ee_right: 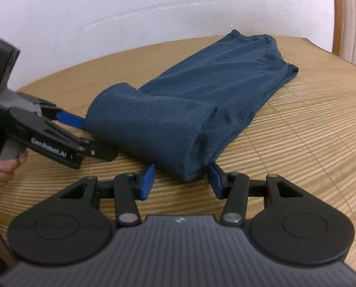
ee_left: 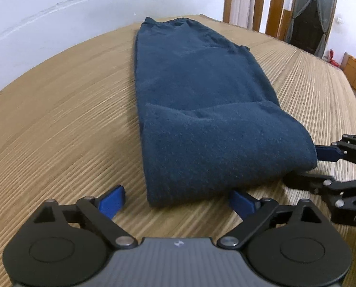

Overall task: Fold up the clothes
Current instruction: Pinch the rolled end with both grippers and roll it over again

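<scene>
Only folded blue trousers point(ee_left: 202, 100) on mat point(ee_left: 58, 119)

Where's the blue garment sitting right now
The blue garment lies lengthwise on the woven mat, its folded near end just ahead of the left gripper and right gripper.

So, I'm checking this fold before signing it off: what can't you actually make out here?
- Left wrist view: the right gripper is cut off by the right edge.
- Both views: whatever lies inside the rolled near end of the blue garment is hidden by its own top layer.
- Right wrist view: the hand on the left gripper is cropped by the left edge.
- The garment's type can't be told.
</scene>
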`<state>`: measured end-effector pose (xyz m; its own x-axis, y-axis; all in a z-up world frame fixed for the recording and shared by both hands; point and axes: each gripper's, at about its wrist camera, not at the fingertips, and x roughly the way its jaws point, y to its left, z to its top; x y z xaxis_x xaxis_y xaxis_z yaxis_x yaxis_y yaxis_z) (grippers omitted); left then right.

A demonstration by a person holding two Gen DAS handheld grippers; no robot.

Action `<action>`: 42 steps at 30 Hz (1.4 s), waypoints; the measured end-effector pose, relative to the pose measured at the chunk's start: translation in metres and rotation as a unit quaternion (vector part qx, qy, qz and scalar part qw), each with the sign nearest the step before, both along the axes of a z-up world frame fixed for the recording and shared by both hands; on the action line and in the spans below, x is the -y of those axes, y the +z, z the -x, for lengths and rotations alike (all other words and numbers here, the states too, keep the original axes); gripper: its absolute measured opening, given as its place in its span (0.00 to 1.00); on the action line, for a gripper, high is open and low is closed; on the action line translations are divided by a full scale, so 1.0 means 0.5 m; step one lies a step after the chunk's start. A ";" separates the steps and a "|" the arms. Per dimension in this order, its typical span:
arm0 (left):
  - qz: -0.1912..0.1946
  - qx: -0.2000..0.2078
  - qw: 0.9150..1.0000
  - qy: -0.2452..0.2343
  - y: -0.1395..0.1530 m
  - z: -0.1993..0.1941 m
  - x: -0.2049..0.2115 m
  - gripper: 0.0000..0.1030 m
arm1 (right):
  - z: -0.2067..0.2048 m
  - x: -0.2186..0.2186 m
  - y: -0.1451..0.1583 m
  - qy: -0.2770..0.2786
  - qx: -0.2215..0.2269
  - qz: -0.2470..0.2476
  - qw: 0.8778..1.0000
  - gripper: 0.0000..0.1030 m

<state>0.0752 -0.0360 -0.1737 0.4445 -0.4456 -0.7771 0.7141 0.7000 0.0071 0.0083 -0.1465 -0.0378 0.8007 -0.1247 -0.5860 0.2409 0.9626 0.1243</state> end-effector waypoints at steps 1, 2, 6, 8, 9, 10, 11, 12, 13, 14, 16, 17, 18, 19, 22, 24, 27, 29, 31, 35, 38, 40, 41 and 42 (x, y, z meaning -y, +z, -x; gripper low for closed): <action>0.005 0.003 1.000 -0.012 0.001 0.000 0.002 0.88 | -0.005 0.000 -0.002 0.001 0.001 0.005 1.000 0.51; 0.010 0.006 1.000 -0.024 0.002 0.000 0.004 0.76 | -0.009 -0.001 -0.004 0.002 0.002 0.009 1.000 0.51; 0.004 0.009 0.999 -0.045 0.011 0.005 0.015 0.62 | -0.011 0.004 -0.003 0.008 0.008 0.007 1.000 0.40; 0.006 0.000 0.999 -0.045 0.017 0.005 0.012 0.59 | -0.006 0.004 0.003 0.015 0.008 0.006 1.000 0.34; 0.009 -0.006 0.999 -0.046 0.022 0.006 0.008 0.58 | -0.004 0.003 0.007 0.018 0.008 0.007 1.000 0.33; 0.014 -0.012 0.999 -0.047 0.031 0.007 0.004 0.58 | 0.001 0.001 0.013 0.021 0.007 0.009 1.000 0.32; 0.018 -0.017 0.998 -0.051 0.041 0.013 -0.001 0.58 | 0.010 0.000 0.021 0.024 0.007 0.007 1.000 0.32; 0.022 -0.021 0.998 -0.054 0.050 0.018 -0.007 0.58 | 0.019 -0.001 0.029 0.027 0.008 0.005 1.000 0.32; 0.028 -0.024 0.998 -0.059 0.062 0.028 -0.016 0.58 | 0.031 -0.003 0.039 0.029 0.007 0.000 1.000 0.32; 0.034 -0.028 0.997 -0.064 0.074 0.038 -0.025 0.58 | 0.046 -0.006 0.048 0.033 0.006 -0.006 0.999 0.32; 0.052 -0.046 0.995 -0.067 0.093 0.056 -0.046 0.58 | 0.077 -0.010 0.067 0.043 0.001 -0.015 0.999 0.32; 0.062 -0.058 0.994 -0.067 0.100 0.062 -0.058 0.58 | 0.091 -0.012 0.075 0.050 -0.005 -0.016 0.999 0.32; 0.071 -0.069 0.993 -0.068 0.107 0.069 -0.069 0.58 | 0.106 -0.014 0.083 0.056 -0.011 -0.018 0.998 0.32; 0.082 -0.080 0.991 -0.066 0.110 0.072 -0.078 0.58 | 0.121 -0.014 0.091 0.060 -0.015 -0.024 0.998 0.32; 0.081 -0.090 0.990 -0.065 0.110 0.086 -0.081 0.57 | 0.144 -0.009 0.110 0.057 -0.011 -0.033 0.998 0.32; 0.069 -0.083 0.992 -0.065 0.106 0.088 -0.069 0.57 | 0.146 -0.006 0.120 0.050 -0.005 -0.035 0.998 0.32; 0.067 -0.076 0.994 -0.051 0.111 0.074 -0.050 0.58 | 0.128 0.003 0.129 0.041 0.002 -0.031 0.999 0.32; 0.073 -0.072 0.994 -0.042 0.123 0.061 -0.044 0.58 | 0.116 0.011 0.133 0.040 0.006 -0.026 0.999 0.32; 0.075 -0.066 0.994 -0.036 0.138 0.052 -0.035 0.57 | 0.104 0.022 0.137 0.035 0.015 -0.028 0.999 0.32; 0.074 -0.041 0.996 -0.030 0.159 0.033 -0.005 0.57 | 0.077 0.052 0.138 0.025 0.039 -0.029 0.999 0.32; 0.074 -0.029 0.997 -0.019 0.168 0.004 0.018 0.57 | 0.047 0.077 0.138 0.017 0.052 -0.028 0.998 0.32; 0.075 -0.025 0.997 -0.011 0.171 -0.019 0.031 0.58 | 0.020 0.098 0.132 0.015 0.056 -0.030 0.998 0.32; 0.075 -0.025 0.997 -0.008 0.170 -0.032 0.039 0.58 | 0.007 0.107 0.128 0.015 0.057 -0.030 0.998 0.32; 0.074 -0.026 0.997 -0.004 0.168 -0.046 0.047 0.58 | -0.007 0.117 0.122 0.011 0.058 -0.030 0.998 0.32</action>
